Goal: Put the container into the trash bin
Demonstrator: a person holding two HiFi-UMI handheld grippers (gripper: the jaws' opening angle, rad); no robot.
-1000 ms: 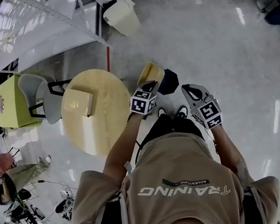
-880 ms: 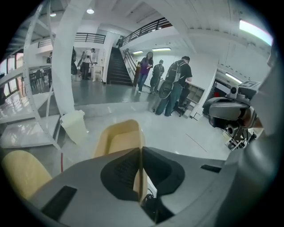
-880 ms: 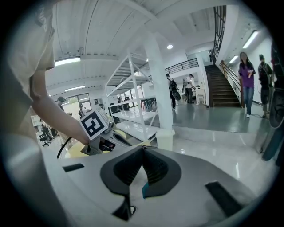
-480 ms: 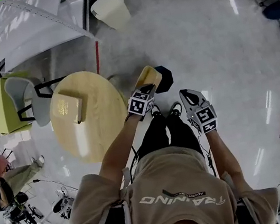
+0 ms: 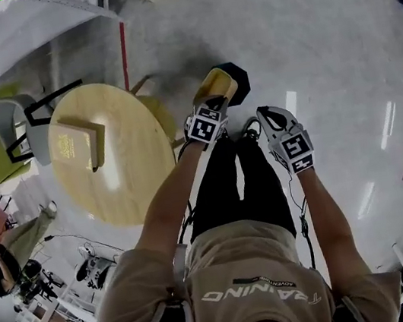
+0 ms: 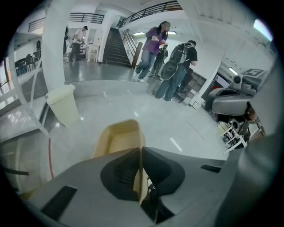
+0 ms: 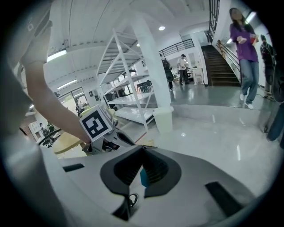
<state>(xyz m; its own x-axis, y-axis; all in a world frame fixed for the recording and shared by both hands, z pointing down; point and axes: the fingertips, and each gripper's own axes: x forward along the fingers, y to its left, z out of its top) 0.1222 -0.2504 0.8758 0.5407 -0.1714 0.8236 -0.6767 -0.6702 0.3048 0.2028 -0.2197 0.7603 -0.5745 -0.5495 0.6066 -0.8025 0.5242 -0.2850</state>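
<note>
We see the left gripper [image 5: 213, 106] clamped on one side wall of the tan container [image 5: 219, 84]. In the head view the container overlaps the dark trash bin [image 5: 243, 84], which stands on the floor near the round table [image 5: 111, 172]. The right gripper [image 7: 142, 150] has its jaws together, with nothing between them.

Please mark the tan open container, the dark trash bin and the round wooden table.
Tan open container [image 5: 217, 84]: head view, its inner floor.
Dark trash bin [image 5: 242, 80]: head view, rim right of the container.
Round wooden table [image 5: 122, 170]: head view, bare top.
</note>
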